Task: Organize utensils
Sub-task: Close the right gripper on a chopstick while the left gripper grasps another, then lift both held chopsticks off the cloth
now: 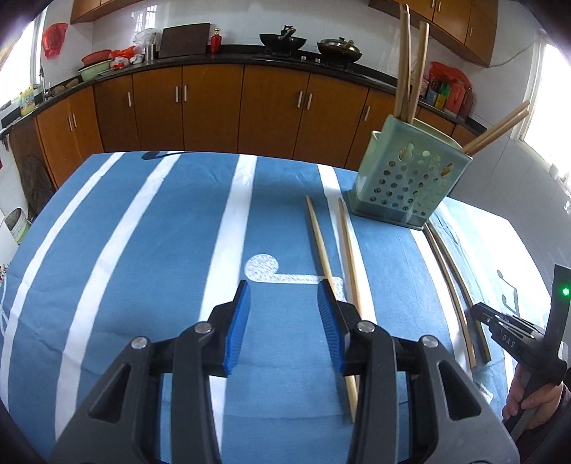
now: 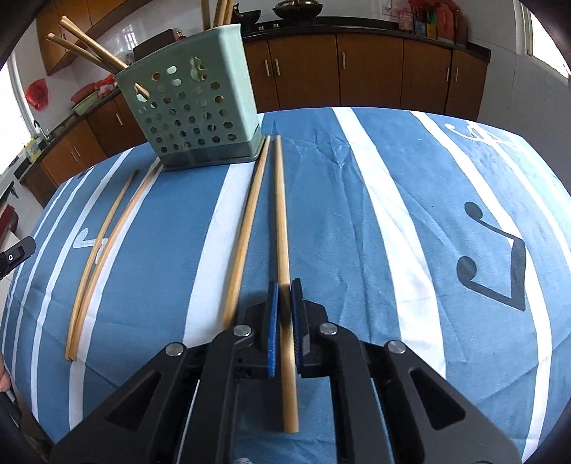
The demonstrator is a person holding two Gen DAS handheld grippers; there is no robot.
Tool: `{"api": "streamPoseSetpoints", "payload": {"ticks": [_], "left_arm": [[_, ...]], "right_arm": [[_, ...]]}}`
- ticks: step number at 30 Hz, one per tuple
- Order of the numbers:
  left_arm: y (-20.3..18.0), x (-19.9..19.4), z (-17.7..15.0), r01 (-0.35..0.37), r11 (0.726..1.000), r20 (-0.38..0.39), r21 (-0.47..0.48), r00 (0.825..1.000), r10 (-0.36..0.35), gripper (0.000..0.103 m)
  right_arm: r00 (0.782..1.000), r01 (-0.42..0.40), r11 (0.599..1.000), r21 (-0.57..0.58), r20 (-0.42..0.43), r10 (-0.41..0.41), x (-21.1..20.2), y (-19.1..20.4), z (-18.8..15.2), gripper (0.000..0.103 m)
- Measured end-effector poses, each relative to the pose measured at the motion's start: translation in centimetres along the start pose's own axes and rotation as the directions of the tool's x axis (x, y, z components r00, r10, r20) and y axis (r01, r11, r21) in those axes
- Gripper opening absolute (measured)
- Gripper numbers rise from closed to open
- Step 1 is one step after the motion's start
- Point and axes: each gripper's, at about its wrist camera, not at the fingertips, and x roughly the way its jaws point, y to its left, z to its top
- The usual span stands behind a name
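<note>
Near the table's front edge, the right gripper is pinching shut on the rightmost bamboo chopstick, its long axis running straight away toward the green perforated holder, while the left gripper is hovering half-open, empty.

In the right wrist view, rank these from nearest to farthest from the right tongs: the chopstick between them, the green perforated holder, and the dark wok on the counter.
1. The wooden chopstick, clamped between the right tongs, centre.
2. The pale green perforated plastic holder, up the blue striped cloth, left of centre.
3. The dark wok, on the back counter, top of the view.
</note>
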Motion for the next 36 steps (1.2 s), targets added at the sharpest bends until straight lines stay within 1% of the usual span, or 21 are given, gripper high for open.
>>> {"api": "streamPoseSetpoints", "payload": {"ticks": [3, 5, 7, 12, 15, 19, 22, 24, 25, 28, 31, 33, 36], "left_arm": [[-0.9, 0.8, -0.2, 0.024, 1.0, -0.019, 0.004, 1.0, -0.024, 0.039], [-1.5, 1.6, -0.4, 0.039, 0.999, -0.039, 0.006, 0.999, -0.038, 0.039], [-2.0, 2.2, -0.6, 0.046, 0.999, -0.054, 0.013, 0.998, -0.046, 0.038], [-3.5, 4.1, -1.5, 0.027, 0.998, -0.092, 0.054, 0.995, -0.022, 0.025], [-3.9, 4.7, -1.9, 0.028, 0.998, -0.108, 0.06, 0.994, -0.021, 0.022], [-4.6, 5.2, -2.3, 0.019, 0.996, -0.113, 0.082, 0.994, -0.01, 0.021], [-4.8, 5.8, -2.5, 0.001, 0.996, -0.125, 0.091, 0.992, 0.01, 0.014], [-4.9, 5.9, -2.7, -0.024, 0.994, -0.113, 0.103, 0.993, 0.036, 0.009], [-4.9, 5.8, -2.7, -0.03, 0.994, -0.109, 0.106, 0.993, 0.041, 0.009], [-4.1, 5.9, -2.4, -0.055, 0.994, -0.102, 0.098, 0.993, 0.065, 0.008], [-1.9, 6.0, -1.6, -0.098, 0.994, -0.098, 0.053, 0.99, 0.103, 0.008], [-0.2, 6.0, -1.2, -0.129, 0.991, -0.093, 0.022, 0.987, 0.13, 0.008], [1.1, 5.7, -1.1, -0.14, 0.99, -0.086, 0.007, 0.986, 0.14, 0.008]], "right_arm": [[0.998, 0.06, 0.995, 0.083, 0.01, -0.061, -0.2, -2.3, 0.3, 0.008], [0.997, 0.08, 0.99, 0.113, 0.011, -0.082, -0.3, -3.4, 0.4, 0.008], [0.997, 0.078, 0.991, 0.109, 0.012, -0.08, -0.3, -3.7, 0.3, 0.008], [0.995, 0.095, 0.993, 0.074, 0.019, -0.097, -0.4, -3.4, 0.2, 0.008], [0.996, 0.09, 0.994, 0.07, 0.019, -0.091, -0.5, -3.4, 0.2, 0.008], [0.996, 0.086, 0.994, 0.066, 0.019, -0.087, -0.4, -3.4, 0.3, 0.008], [0.996, 0.089, 0.994, 0.063, 0.02, -0.09, -0.4, -3.3, 0.3, 0.008], [0.996, 0.091, 0.994, 0.06, 0.02, -0.092, -0.5, -3.3, 0.3, 0.008], [0.996, 0.091, 0.994, 0.057, 0.02, -0.092, -0.4, -3.2, 0.3, 0.008], [0.997, 0.072, 0.996, 0.052, 0.02, -0.073, -0.4, -3.1, 0.3, 0.008], [0.998, 0.051, 0.998, 0.042, 0.022, -0.052, -0.3, -2.8, 0.3, 0.008], [0.998, 0.05, 0.998, 0.032, 0.028, -0.051, -0.2, -2.6, 0.3, 0.008], [0.998, 0.054, 0.998, 0.021, 0.036, -0.055, -0.2, -2.5, 0.3, 0.008]]}}
